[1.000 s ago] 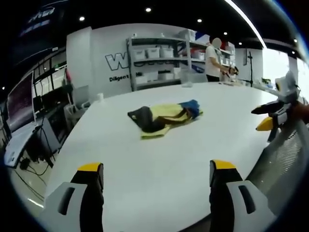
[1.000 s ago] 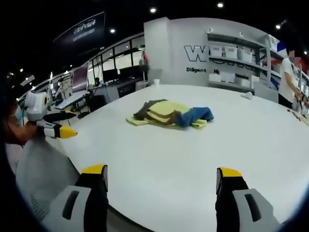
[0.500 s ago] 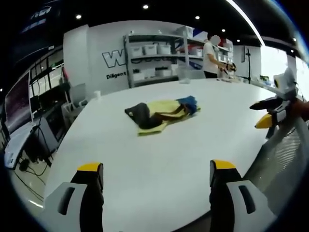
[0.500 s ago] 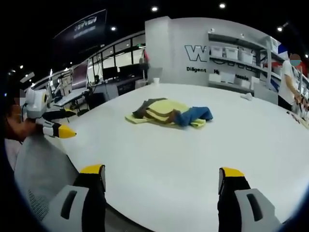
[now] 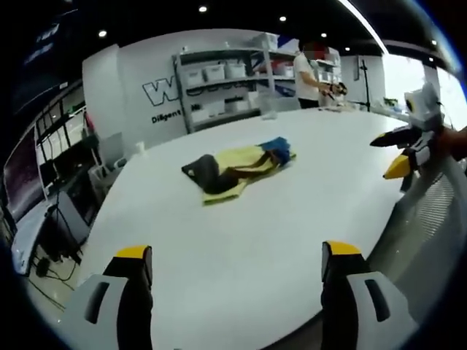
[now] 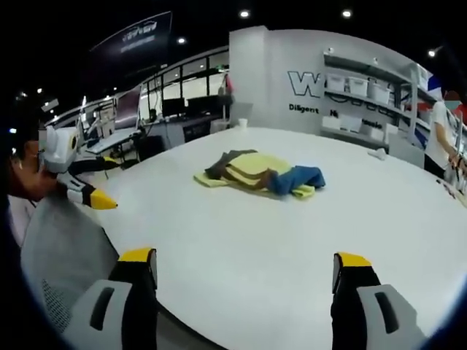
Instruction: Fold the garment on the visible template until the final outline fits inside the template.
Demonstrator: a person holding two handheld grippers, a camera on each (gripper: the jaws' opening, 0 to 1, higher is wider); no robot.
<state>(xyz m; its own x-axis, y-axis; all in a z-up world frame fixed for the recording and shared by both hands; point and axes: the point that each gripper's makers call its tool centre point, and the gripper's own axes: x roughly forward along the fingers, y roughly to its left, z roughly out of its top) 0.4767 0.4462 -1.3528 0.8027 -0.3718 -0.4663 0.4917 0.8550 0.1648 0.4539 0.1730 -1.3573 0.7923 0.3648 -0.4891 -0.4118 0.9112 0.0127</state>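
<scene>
The garment [image 5: 237, 167] is lying bunched in a low heap near the middle of the white table [image 5: 241, 240], on a yellow sheet [image 6: 252, 166] that I am taking to be the template; dark, brown and blue folds are overlapping it, and the blue end [image 6: 299, 177] is spilling toward one edge, so the outline is probably not yet fitting inside. The left gripper [image 5: 232, 281] is hanging over the near table edge with its yellow-tipped jaws spread wide and nothing between them. The right gripper [image 6: 244, 288] is doing likewise, released and empty, well apart from the cloth. Each is also showing at the margin of the other's view, held out off the table rim. Judgement: both tongs are being held back and open because no grasp has begun; the heap is sitting central so that either side can reach it. Containers: pale bins [image 5: 215, 72] are standing on the shelving [image 5: 219, 91] against the far wall; their contents are too small to tell. A person [image 5: 310, 73] is standing beyond the table.
</scene>
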